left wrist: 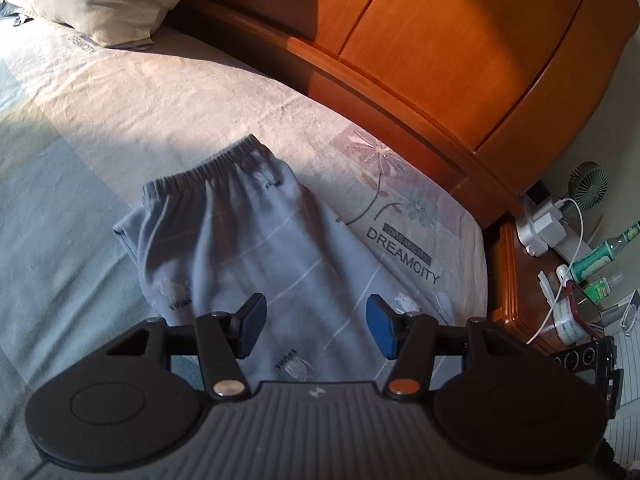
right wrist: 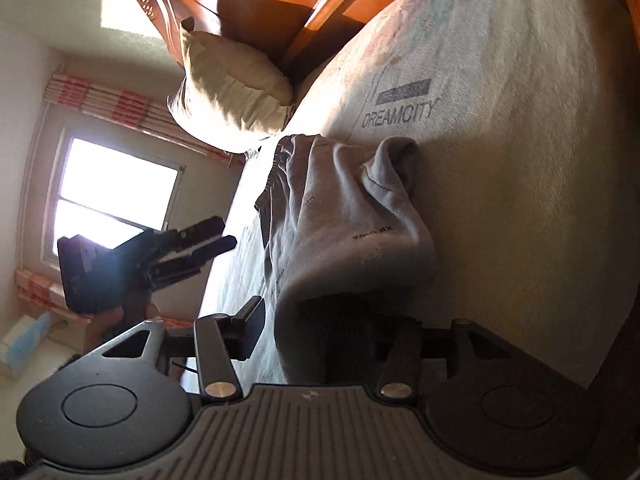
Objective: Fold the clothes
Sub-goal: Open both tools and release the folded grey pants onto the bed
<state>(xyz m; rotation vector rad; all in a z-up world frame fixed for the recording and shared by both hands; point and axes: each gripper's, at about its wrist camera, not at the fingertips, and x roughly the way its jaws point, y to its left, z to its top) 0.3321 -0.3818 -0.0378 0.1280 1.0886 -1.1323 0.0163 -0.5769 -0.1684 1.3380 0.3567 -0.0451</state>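
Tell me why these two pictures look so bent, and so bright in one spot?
Left wrist view: the fisheye lens curves the wooden headboard; sunlight bands the bed sheet, leaving the grey trousers in shade. Right wrist view: rolled sideways, the window glares white, the scene looks slightly blurred.

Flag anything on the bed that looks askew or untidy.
The grey pants lie folded on the bedsheet, but one corner humps up in a loose bunch instead of lying flat. Nothing looks spilled or damaged.
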